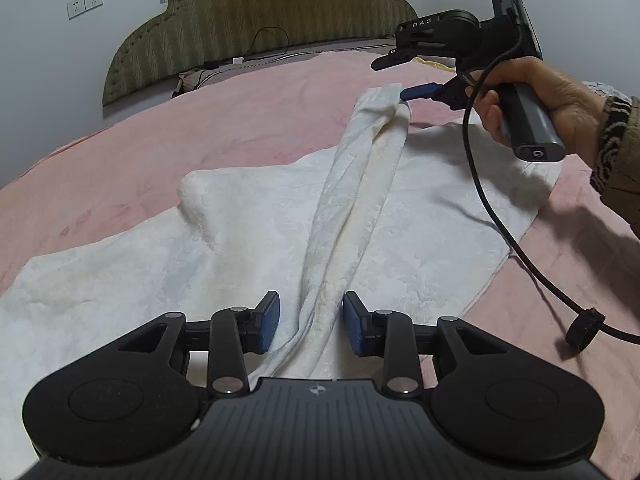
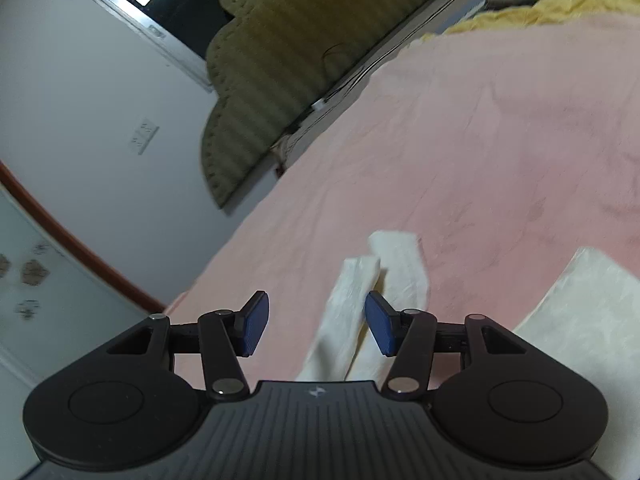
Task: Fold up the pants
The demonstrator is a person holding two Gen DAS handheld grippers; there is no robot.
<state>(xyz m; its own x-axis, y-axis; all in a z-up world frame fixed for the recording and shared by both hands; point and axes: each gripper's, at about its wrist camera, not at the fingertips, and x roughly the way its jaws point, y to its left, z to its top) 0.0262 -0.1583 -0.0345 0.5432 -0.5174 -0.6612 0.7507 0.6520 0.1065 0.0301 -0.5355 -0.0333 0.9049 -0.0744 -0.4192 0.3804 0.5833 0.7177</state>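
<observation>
While the white pants (image 1: 248,240) lie spread over the pink bedspread (image 1: 120,152), a raised ridge of bunched fabric (image 1: 352,216) runs from 6 o'clock toward 1 o'clock in the left wrist view. The left gripper (image 1: 311,324) sits at 6 o'clock with its blue pads (image 1: 269,322) apart on either side of that ridge, clamping nothing. At 2 o'clock a hand (image 1: 532,96) holds the right gripper (image 1: 404,78), its jaws parted at the far tip of the ridge; whether a pad brushes the cloth I cannot tell. The right wrist view shows the right gripper's pads (image 2: 256,324) apart, the cloth strip (image 2: 348,312) lying loose between them. With neither end pinched, I judge the ridge could slump sideways and spoil a straight crease. The dangling black cable (image 1: 476,184) could drag across the cloth and shift it. The pants look plush and thick, the bedspread softly napped, and the olive headboard (image 1: 256,28) quilted and scalloped.
</observation>
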